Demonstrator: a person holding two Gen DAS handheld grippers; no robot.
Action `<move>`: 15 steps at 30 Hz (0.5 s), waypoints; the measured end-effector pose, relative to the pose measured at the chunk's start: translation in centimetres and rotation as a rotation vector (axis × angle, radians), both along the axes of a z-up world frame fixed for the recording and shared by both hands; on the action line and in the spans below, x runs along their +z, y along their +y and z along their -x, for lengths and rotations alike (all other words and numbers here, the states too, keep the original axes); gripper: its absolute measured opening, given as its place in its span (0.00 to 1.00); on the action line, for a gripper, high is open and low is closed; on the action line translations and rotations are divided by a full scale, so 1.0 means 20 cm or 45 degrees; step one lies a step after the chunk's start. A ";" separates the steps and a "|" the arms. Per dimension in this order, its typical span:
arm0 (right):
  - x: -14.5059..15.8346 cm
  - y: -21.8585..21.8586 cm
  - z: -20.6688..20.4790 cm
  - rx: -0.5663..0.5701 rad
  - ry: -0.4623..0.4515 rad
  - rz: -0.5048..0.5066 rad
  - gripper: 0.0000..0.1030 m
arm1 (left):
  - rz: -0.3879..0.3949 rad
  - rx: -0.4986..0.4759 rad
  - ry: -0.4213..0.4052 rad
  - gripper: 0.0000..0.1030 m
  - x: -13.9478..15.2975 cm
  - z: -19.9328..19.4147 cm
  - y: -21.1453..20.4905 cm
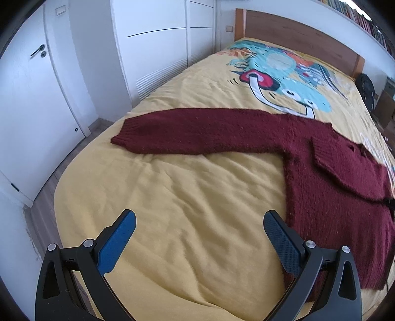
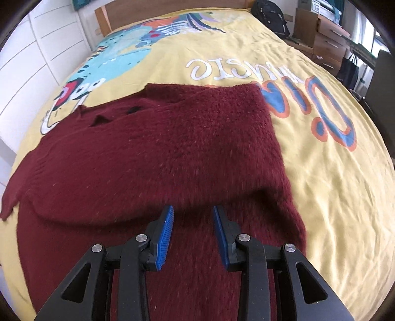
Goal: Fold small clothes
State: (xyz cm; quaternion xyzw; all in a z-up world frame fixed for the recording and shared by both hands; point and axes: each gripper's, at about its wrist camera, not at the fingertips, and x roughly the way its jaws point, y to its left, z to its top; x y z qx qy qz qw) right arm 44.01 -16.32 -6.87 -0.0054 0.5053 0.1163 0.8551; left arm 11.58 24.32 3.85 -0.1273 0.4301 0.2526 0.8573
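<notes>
A dark red fuzzy knit sweater (image 1: 333, 172) lies on the yellow bedspread (image 1: 185, 210). One sleeve (image 1: 197, 133) stretches out flat to the left; the other sleeve (image 2: 160, 153) is folded across the body. My left gripper (image 1: 200, 222) is wide open and empty above the bare bedspread, just left of the sweater's lower edge. My right gripper (image 2: 193, 214) is open and empty, low over the sweater (image 2: 197, 271), its fingertips at the edge of the folded sleeve.
The bed has a wooden headboard (image 1: 296, 34) and a colourful print (image 1: 279, 71). White wardrobe doors (image 1: 158, 44) and a room door (image 1: 32, 93) stand left of the bed. A black backpack (image 2: 271, 17) and wooden drawers (image 2: 325, 39) are at the far right.
</notes>
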 end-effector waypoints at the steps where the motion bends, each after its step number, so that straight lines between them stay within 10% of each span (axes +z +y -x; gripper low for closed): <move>1: 0.01 0.00 0.03 0.001 -0.003 -0.003 0.33 | 0.005 0.005 -0.007 0.99 0.01 0.01 0.01; 15: 0.20 -0.05 0.71 0.065 -0.074 -0.017 0.46 | 0.082 -0.006 -0.217 0.99 0.31 0.16 0.19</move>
